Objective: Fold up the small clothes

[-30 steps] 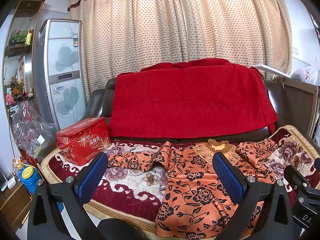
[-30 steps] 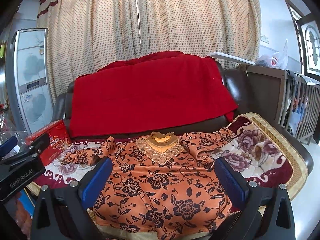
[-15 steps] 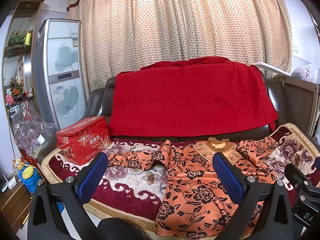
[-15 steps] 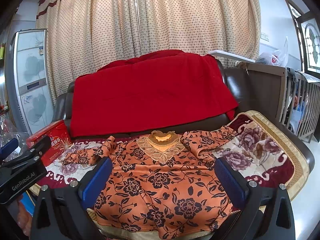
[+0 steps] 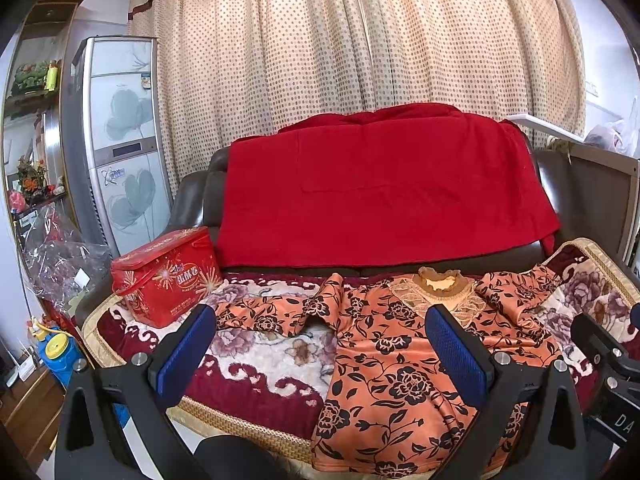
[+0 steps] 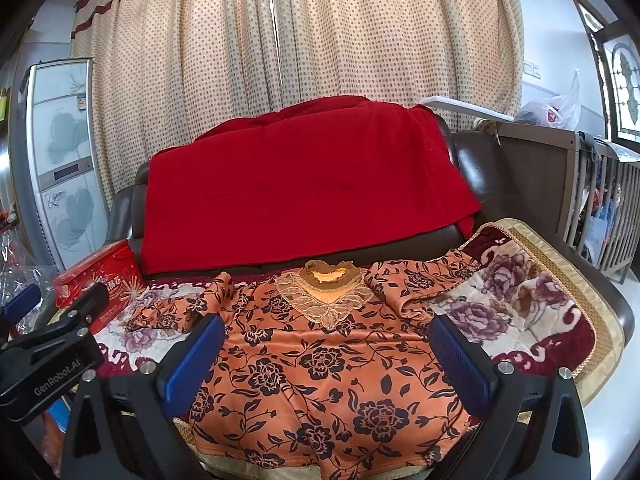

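Dotted curtains (image 5: 360, 60) behind sofa (image 6: 476, 168), red blanket (image 6: 304, 192) draped over backrest. Floral seat cover (image 6: 520, 304) w/ orange floral top (image 6: 320, 360) laid flat, collar toward backrest, sleeves spread. Red tin box (image 5: 168, 276) on seat, well apart to its left. Your left tool (image 5: 320, 356) & right tool (image 6: 328, 360): both spread wide, gripping nothing, held above the top's near edge.

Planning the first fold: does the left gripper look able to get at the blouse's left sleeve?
Probably yes: the left gripper is open, and the sleeve lies flat ahead with nothing over it; the red tin sits off to the side.
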{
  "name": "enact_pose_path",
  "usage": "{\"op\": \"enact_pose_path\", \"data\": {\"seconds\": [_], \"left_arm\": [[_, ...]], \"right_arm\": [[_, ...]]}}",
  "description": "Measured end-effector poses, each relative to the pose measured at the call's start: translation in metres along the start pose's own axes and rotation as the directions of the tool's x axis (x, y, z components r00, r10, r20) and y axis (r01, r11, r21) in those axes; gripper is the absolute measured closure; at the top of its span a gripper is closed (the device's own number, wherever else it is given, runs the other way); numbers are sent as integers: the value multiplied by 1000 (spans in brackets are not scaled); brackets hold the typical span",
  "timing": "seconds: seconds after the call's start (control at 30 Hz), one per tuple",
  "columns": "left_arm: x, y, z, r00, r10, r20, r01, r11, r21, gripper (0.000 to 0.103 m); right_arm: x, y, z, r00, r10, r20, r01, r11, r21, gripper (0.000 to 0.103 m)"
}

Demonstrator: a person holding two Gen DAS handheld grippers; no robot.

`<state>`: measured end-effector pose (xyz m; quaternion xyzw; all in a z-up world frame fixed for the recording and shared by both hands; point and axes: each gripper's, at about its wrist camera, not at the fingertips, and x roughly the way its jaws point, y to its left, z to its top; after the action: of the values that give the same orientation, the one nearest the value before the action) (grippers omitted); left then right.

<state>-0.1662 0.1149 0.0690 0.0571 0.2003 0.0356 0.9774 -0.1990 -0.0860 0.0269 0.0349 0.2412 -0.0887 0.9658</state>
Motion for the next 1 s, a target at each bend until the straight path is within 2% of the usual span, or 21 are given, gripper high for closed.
{"op": "enact_pose_path", "data": {"seconds": [0.13,0.27,0.4,0.43,0.53,0.63,0.7,0.77,0.8,0.87,0.93,0.97,1.0], "left_arm": [[6,-3,2,1000,8,-3,-8,1000,4,0],[17,-9,3,1000,3,-13,-3,1000,12,0],[55,-20,4,993,-59,-98,60,998,10,0],[70,-24,4,988,-78,-130,80,997,7,0],[129,-38,-1,957,-143,-251,144,989,-18,0],[193,-56,-13,927,-129,-351,130,991,-20,0],[236,-73,-24,906,-107,-410,117,993,-3,0],[271,-87,-33,893,-89,-442,107,994,14,0],[286,-95,-36,888,-81,-452,101,995,19,0],[312,-107,-38,881,-74,-468,95,995,20,0],[332,-115,-37,878,-82,-471,99,995,12,0],[339,-119,-36,881,-87,-465,102,995,9,0],[345,-119,-35,887,-93,-453,107,994,6,0]], "right_arm": [[6,-1,4,1000,-8,-13,8,1000,-8,0],[18,-7,4,1000,10,12,-10,1000,11,0],[40,-21,4,1000,11,0,-11,1000,27,0],[50,-29,3,1000,27,-5,-27,999,41,0],[92,-71,1,998,56,-42,-50,991,121,0],[147,-136,-3,989,110,-94,-80,958,277,0],[183,-182,-12,982,119,-144,-52,914,403,0],[225,-231,-25,974,151,-169,-37,842,538,0],[234,-240,-38,958,195,-212,-27,794,607,0],[271,-273,-53,938,270,-220,-22,676,736,0],[305,-297,-62,929,327,-177,-37,554,832,0],[323,-308,-63,931,331,-155,-37,507,861,1],[335,-313,-61,933,323,-159,-20,489,872,4]]}}
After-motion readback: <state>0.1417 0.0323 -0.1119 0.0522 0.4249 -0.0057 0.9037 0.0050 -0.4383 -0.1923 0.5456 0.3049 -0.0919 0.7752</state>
